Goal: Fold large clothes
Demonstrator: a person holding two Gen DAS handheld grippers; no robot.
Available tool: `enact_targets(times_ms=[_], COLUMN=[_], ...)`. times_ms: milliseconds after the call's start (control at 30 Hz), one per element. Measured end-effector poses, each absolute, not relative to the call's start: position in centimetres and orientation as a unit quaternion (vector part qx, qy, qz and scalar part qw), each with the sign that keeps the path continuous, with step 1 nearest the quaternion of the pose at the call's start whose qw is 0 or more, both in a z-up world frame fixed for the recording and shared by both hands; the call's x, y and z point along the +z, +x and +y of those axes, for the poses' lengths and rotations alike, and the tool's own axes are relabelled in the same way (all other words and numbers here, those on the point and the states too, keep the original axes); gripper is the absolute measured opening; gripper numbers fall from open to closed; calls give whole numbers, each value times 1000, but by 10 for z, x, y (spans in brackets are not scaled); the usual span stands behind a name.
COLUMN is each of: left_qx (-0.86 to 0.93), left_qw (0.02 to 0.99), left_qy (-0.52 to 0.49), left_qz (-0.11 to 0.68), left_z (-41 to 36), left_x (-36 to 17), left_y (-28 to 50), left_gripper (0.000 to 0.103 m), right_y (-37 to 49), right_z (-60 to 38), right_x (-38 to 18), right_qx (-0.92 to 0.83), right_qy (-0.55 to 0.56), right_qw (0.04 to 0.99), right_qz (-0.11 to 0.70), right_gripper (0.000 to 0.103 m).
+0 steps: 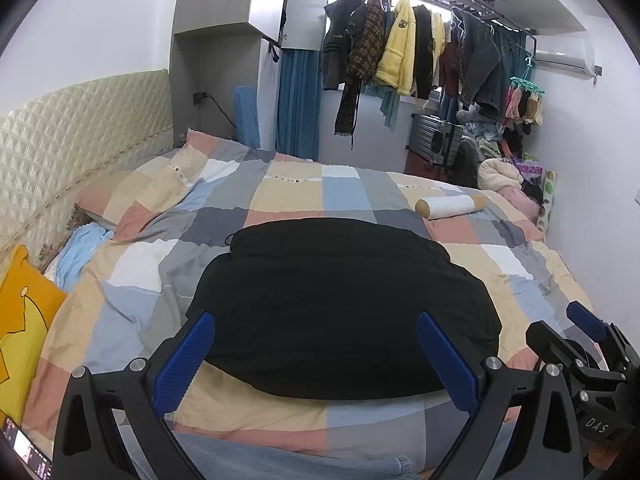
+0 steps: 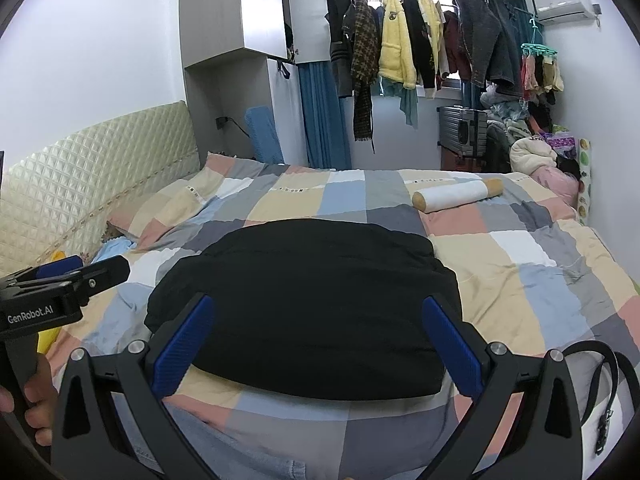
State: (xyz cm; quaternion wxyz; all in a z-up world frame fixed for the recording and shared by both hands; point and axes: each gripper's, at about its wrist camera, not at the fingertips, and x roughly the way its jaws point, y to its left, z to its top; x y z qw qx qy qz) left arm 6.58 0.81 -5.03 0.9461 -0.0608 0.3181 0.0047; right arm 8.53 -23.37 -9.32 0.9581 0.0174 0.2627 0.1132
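Black garment [image 1: 344,304], folded into a compact bundle, flat on the patchwork quilt [image 1: 304,192] of the bed, mid-bed. Left gripper [image 1: 316,356] above the near edge, blue fingers [image 1: 184,364] wide apart, holding nothing. Right gripper [image 2: 320,340] likewise, fingers [image 2: 456,348] spread, empty. White bolster [image 2: 456,196] at 1 o'clock from the bundle; black belt [image 2: 608,376] at 4 o'clock.

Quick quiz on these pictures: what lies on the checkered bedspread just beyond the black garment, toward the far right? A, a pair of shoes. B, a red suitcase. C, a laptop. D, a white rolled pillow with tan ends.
D: a white rolled pillow with tan ends lies on the bedspread past the folded black garment, apart from it.
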Motion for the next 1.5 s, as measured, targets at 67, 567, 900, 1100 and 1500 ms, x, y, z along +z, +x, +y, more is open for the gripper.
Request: enact_targets(times_ms=[67,567,900,1100,1500], left_qx=[5,8,8,11,7], left_qw=[946,945,946,947,949], left_qy=[-61,-62,-64,-66,-63], left_qz=[319,320,318,313,310], left_z=[9,8,8,6,5], left_x=[-50,-51,-48,-44,-41], left_y=[66,66,65,62,61], left_gripper=[102,102,102,102,102], right_y=[85,82,81,81,80], right_z=[-234,-228,-231,-231,-230], right_x=[-93,-93,-91,-91,-89], right_qx=[112,110,107,108,104], right_qy=[18,12,14,17,20], right_qw=[958,958,959,959,959], right_qz=[262,264,262,262,263], right_gripper=[103,103,103,103,103])
